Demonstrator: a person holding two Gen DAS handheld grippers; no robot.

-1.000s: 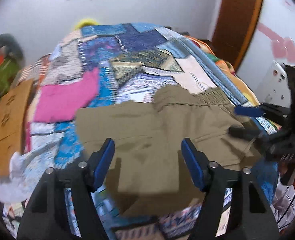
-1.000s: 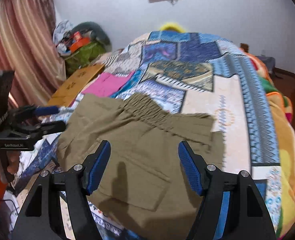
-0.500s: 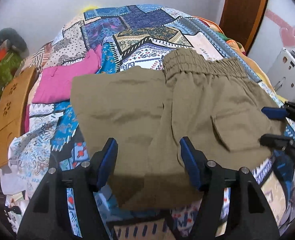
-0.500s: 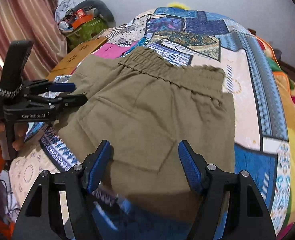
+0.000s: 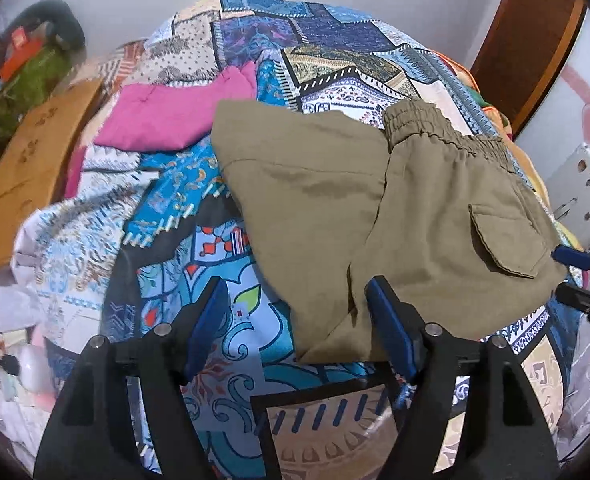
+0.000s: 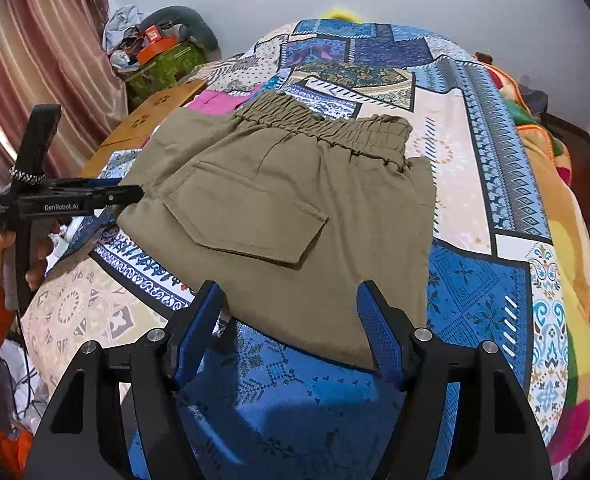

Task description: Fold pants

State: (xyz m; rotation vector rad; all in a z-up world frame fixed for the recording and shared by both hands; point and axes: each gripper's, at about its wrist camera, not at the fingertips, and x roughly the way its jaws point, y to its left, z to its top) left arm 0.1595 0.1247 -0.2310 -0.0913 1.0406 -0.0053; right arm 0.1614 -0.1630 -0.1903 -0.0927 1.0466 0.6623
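Olive-green pants (image 5: 375, 216) lie folded on the patchwork bedspread, elastic waistband at the far side and a flap pocket on top. They also show in the right wrist view (image 6: 295, 208). My left gripper (image 5: 299, 320) is open and empty, just short of the pants' near left edge. My right gripper (image 6: 291, 320) is open and empty over the pants' near edge. In the right wrist view the left gripper (image 6: 127, 196) sits at the pants' left edge. In the left wrist view the right gripper (image 5: 571, 276) shows at the pants' right corner.
A pink cloth (image 5: 175, 116) lies on the bedspread (image 6: 475, 184) beyond the pants. A wooden board (image 5: 35, 172) runs along the bed's left side. A cluttered green bag (image 6: 163, 64) and a curtain (image 6: 35, 60) stand at the far left. A white device (image 5: 575, 196) is at the right.
Both grippers have drawn back toward the near edge of the bed, so the pants sit farther off. The left gripper has shifted left of the pants. The pants have not moved.
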